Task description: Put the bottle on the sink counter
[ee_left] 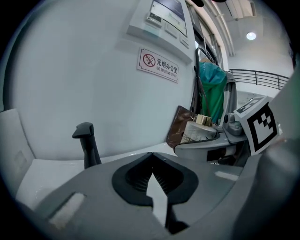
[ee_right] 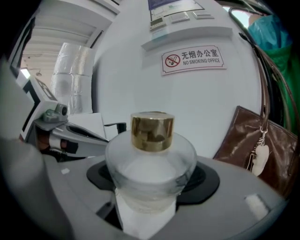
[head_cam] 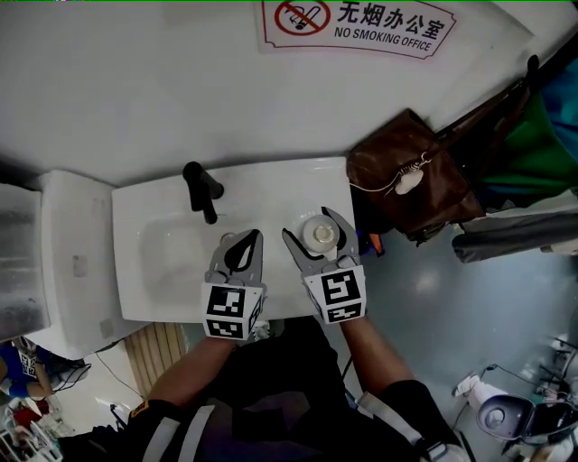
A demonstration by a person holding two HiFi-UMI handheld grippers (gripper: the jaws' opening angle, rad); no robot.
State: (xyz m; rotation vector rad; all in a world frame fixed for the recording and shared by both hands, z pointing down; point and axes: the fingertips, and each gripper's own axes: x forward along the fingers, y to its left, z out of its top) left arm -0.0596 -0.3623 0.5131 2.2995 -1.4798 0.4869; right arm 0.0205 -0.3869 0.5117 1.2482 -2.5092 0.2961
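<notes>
A frosted glass bottle [head_cam: 319,233] with a gold cap [ee_right: 151,131] stands upright between the jaws of my right gripper [head_cam: 316,227], which is shut on its body [ee_right: 150,171]. It is held over the right end of the white sink counter [head_cam: 298,176]; I cannot tell whether it touches the counter. My left gripper [head_cam: 244,236] hovers over the basin's front, just left of the bottle, shut with nothing in it; its jaw tips meet in the left gripper view [ee_left: 151,157]. That view also shows the bottle [ee_left: 201,129] at the right.
A black faucet [head_cam: 203,191] rises behind the basin [head_cam: 172,253]. A brown leather bag [head_cam: 411,171] hangs against the wall right beside the counter's end, with green clothing [head_cam: 533,135] past it. A no-smoking sign [head_cam: 357,25] is on the wall.
</notes>
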